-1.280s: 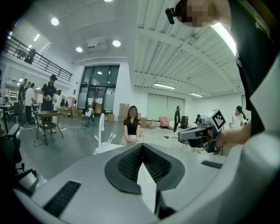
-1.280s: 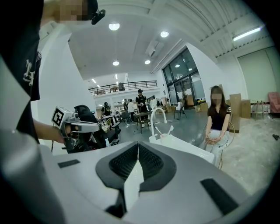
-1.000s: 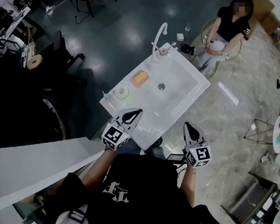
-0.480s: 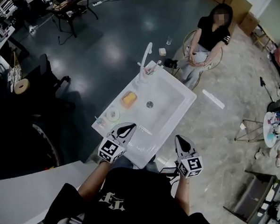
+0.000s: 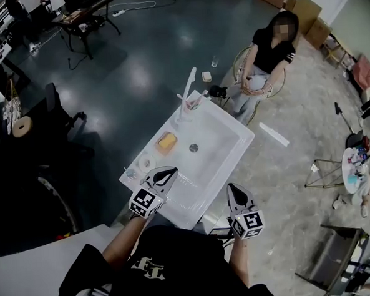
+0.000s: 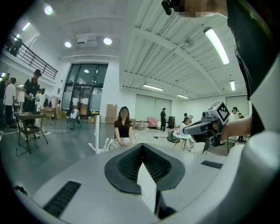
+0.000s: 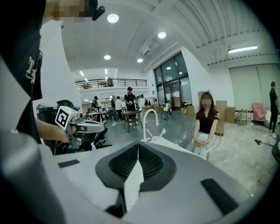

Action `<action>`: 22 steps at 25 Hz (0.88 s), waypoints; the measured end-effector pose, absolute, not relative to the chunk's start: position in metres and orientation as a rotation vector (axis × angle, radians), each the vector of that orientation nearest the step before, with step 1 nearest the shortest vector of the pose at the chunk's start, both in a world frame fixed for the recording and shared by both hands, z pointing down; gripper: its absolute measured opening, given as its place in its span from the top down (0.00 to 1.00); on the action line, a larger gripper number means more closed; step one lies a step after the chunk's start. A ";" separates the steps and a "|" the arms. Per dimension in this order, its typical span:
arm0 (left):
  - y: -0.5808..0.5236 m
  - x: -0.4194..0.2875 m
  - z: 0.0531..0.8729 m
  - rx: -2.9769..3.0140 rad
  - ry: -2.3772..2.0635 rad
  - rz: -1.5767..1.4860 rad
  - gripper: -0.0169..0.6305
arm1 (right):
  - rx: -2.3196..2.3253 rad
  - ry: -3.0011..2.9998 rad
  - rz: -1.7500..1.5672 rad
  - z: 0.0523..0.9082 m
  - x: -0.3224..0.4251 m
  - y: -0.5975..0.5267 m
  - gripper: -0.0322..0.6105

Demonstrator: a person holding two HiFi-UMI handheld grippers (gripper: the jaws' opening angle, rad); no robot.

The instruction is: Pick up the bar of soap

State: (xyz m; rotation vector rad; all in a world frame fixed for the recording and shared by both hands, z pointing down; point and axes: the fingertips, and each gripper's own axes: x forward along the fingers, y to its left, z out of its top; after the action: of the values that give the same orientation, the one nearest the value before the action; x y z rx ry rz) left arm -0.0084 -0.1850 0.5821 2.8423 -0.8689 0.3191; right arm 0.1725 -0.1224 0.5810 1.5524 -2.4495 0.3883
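The orange bar of soap lies on the left ledge of the white sink unit, near the white faucet. My left gripper hovers shut and empty over the sink's near-left corner, a short way in front of the soap. At the near-right corner my right gripper is also shut with nothing in it. In the left gripper view the jaws meet, and the right gripper shows beside them. The right gripper view shows its jaws pressed together; the soap is hidden there.
A person sits on a chair just behind the sink. The basin has a drain; a round dish and a cup with toothbrushes stand on the ledge. A black chair is at left, a small table at right.
The sink has drifted left and up in the head view and looks smaller and farther off. Both grippers stay shut and have moved slightly left with it.
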 end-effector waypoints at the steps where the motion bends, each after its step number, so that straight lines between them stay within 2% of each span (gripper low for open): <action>1: -0.187 -0.010 0.584 2.841 -0.868 0.321 0.96 | 1.554 -2.445 0.395 0.582 0.172 -0.123 0.94; 22: -0.257 -0.016 0.627 2.840 -0.877 0.507 0.96 | 1.533 -2.445 0.417 0.597 0.153 -0.145 0.94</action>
State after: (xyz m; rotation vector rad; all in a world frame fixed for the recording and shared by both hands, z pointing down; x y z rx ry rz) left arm -0.0157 -0.2571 0.6274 2.8404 -0.8773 0.5070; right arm 0.1534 -0.1447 0.5973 1.5330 -2.4455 0.4172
